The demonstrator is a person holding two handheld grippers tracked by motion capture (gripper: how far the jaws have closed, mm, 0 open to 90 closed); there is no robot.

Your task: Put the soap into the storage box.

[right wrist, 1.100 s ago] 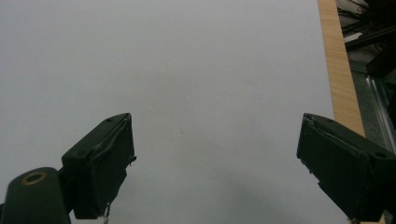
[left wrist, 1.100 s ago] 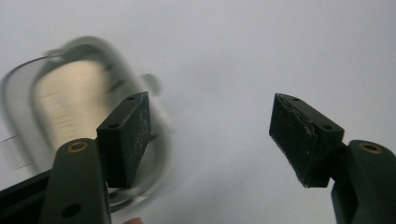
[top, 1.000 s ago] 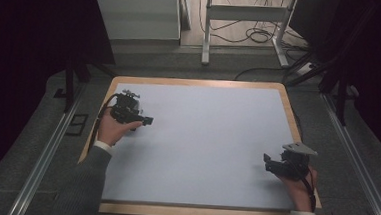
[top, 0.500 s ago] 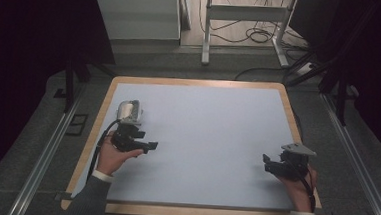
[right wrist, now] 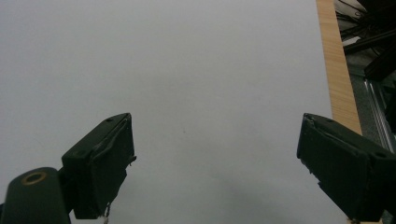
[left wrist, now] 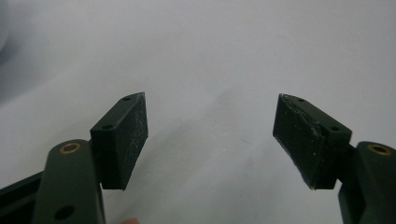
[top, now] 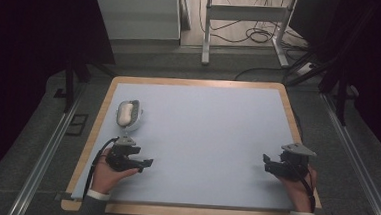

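Left gripper (top: 144, 162) at 8 o'clock, jaws apart, empty. Right gripper (top: 270, 163) at 4 o'clock, likewise released. A grey-and-white oval object (top: 127, 114), identity unclear, lies at 10 o'clock on the table (top: 211, 139), near the edge; a careless nudge could push it off.

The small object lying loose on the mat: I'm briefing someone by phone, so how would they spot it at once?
Start at the pale blue mat covering the wood-edged table, then go to its left edge. There, just beyond the left gripper, lies a small grey shell-like holder with a white oval piece inside. It is the mat's one loose item, held by neither gripper.
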